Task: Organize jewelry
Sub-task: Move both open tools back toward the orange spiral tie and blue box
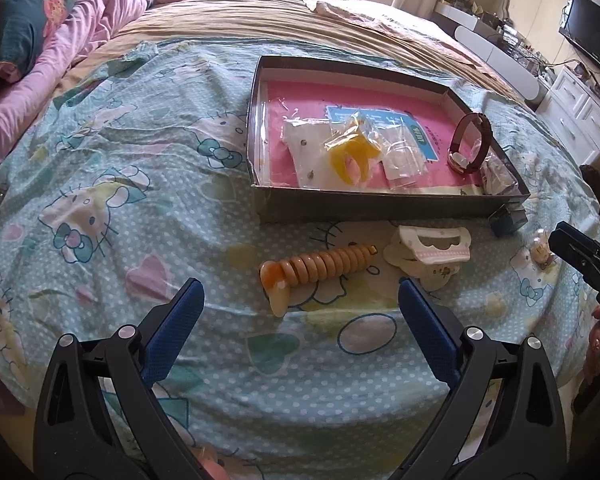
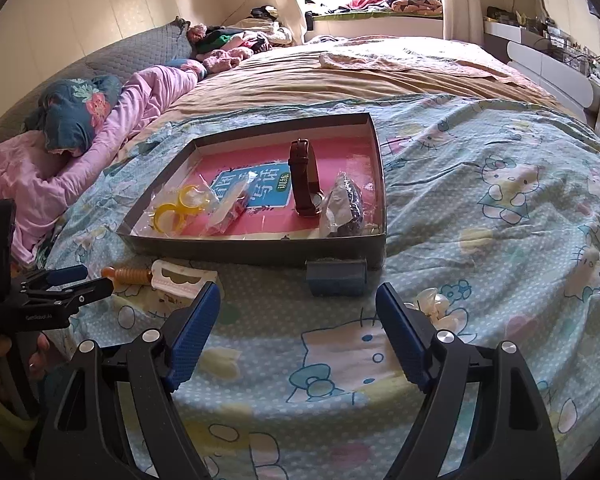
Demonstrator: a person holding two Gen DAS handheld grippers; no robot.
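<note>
A shallow grey box (image 1: 384, 205) (image 2: 256, 246) with a pink floor lies on the bed. It holds a brown strap watch (image 1: 471, 145) (image 2: 305, 178), bagged yellow rings (image 1: 350, 152) (image 2: 178, 209), clear packets and a dark bagged item (image 2: 350, 208). In front of it on the sheet lie an orange spiral hair tie (image 1: 320, 270) (image 2: 130, 275), a white and pink hair claw (image 1: 432, 250) (image 2: 180, 278), a small blue box (image 2: 336, 277) (image 1: 508, 220) and a small clear clip (image 2: 432, 304). My left gripper (image 1: 300, 300) is open and empty, just short of the hair tie. My right gripper (image 2: 298, 302) is open and empty, just short of the blue box.
The bed has a Hello Kitty sheet (image 1: 140, 200) and a tan blanket (image 2: 340, 76) beyond. Pink bedding and a floral pillow (image 2: 76, 112) lie at the left. White drawers and a TV (image 1: 588, 36) stand at the right. The bed's near edge falls away below the grippers.
</note>
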